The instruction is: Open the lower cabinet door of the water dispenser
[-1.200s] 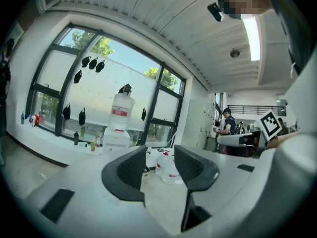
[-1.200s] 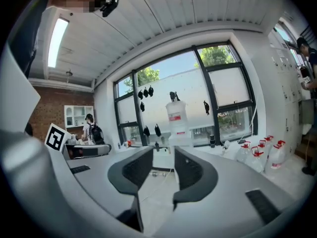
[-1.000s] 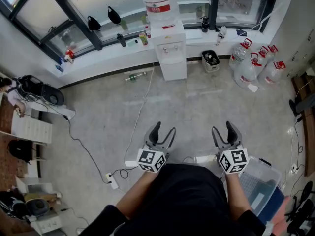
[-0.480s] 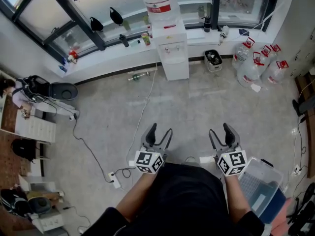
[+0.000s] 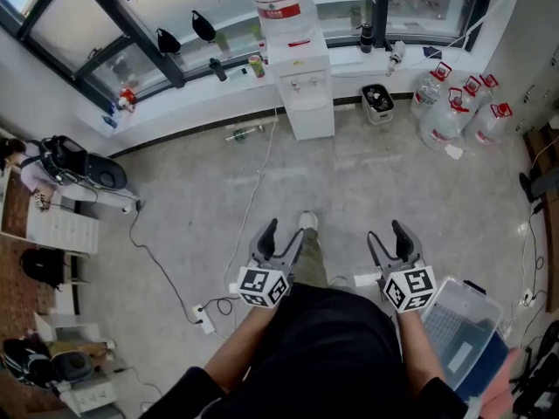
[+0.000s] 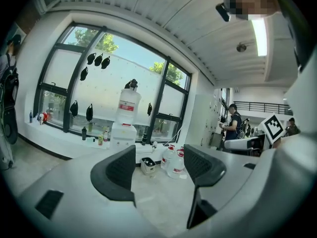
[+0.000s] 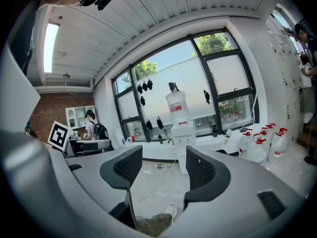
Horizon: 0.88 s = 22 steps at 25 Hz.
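Observation:
The white water dispenser (image 5: 299,75) stands far off against the window wall, with a bottle (image 5: 278,3) on top. Its lower cabinet door (image 5: 311,120) is closed. Both grippers hang in front of my body, well short of it. My left gripper (image 5: 285,234) is open with nothing between its fingers, and its jaws have just been opening a little wider. My right gripper (image 5: 387,234) is open and empty too. The left gripper view shows the dispenser (image 6: 123,133) beyond the left gripper (image 6: 158,165). The right gripper view shows the dispenser (image 7: 182,133) beyond the right gripper (image 7: 163,167).
Several water jugs (image 5: 447,116) and a small bin (image 5: 376,101) stand right of the dispenser. A cable (image 5: 253,190) runs across the floor to a power strip (image 5: 203,323). A plastic box (image 5: 456,328) sits at my right. My shoe (image 5: 307,221) is between the grippers.
My foot has stepped forward into view between the grippers. Both grippers have kept their places in front of me.

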{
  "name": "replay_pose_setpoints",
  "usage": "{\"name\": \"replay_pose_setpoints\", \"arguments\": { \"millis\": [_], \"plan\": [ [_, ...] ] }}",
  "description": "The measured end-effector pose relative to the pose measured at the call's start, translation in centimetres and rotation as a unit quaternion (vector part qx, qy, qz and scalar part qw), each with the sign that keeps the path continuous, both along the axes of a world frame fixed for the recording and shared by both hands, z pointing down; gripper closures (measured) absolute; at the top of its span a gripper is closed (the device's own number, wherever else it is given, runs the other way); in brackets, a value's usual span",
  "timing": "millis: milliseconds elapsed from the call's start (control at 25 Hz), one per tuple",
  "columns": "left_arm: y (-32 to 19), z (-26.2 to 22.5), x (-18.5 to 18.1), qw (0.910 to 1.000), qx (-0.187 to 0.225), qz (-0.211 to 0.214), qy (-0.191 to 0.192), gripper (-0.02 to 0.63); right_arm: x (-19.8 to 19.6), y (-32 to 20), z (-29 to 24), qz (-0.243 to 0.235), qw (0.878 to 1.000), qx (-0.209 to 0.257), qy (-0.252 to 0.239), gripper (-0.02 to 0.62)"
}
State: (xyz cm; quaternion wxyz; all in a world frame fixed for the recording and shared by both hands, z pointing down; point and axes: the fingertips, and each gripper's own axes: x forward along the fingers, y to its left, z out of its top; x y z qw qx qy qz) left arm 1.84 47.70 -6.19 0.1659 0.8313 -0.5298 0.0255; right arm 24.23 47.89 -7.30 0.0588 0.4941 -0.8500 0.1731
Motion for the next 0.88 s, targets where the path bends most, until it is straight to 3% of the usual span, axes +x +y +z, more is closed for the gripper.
{"name": "replay_pose_setpoints", "arguments": {
  "millis": [400, 880],
  "plan": [
    [-7.7, 0.1, 0.7, 0.9993, 0.008, 0.035, -0.011, 0.325, -0.2, -6.2, 0.3, 0.011, 1.000, -0.020, 0.000, 0.354],
    [-25.3, 1.1, -3.2, 0.9993, -0.001, 0.027, 0.027, 0.325, -4.5, -23.7, 0.3, -0.003, 0.998, -0.041, 0.037, 0.354]
  ]
}}
